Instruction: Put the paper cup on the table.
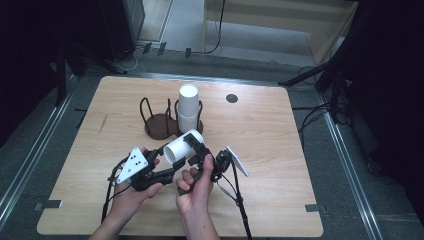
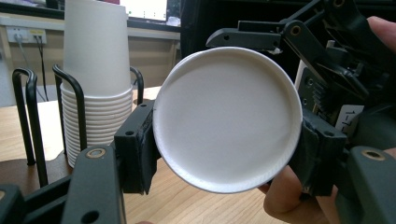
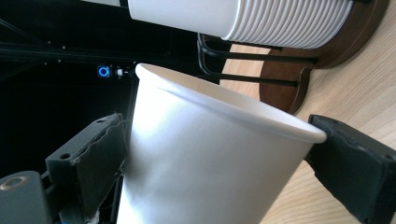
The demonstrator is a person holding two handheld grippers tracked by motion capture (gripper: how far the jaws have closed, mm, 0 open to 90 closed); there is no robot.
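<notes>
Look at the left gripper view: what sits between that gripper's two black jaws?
A single white paper cup, its flat base facing the camera, with the jaws pressed against its sides. The right gripper grips it too, as the high view shows.

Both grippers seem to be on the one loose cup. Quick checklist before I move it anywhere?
1. Left gripper clamped on the paper cup, jaws at its base: ok.
2. Right gripper pads on the cup wall: ok.
3. Cup wall uncrushed: ok; rim looks round.
4. Cup clear of the cup stack: ok.
5. Stack seated in the wire holder: ok.
6. Cup lifted off the table: cannot tell.
</notes>
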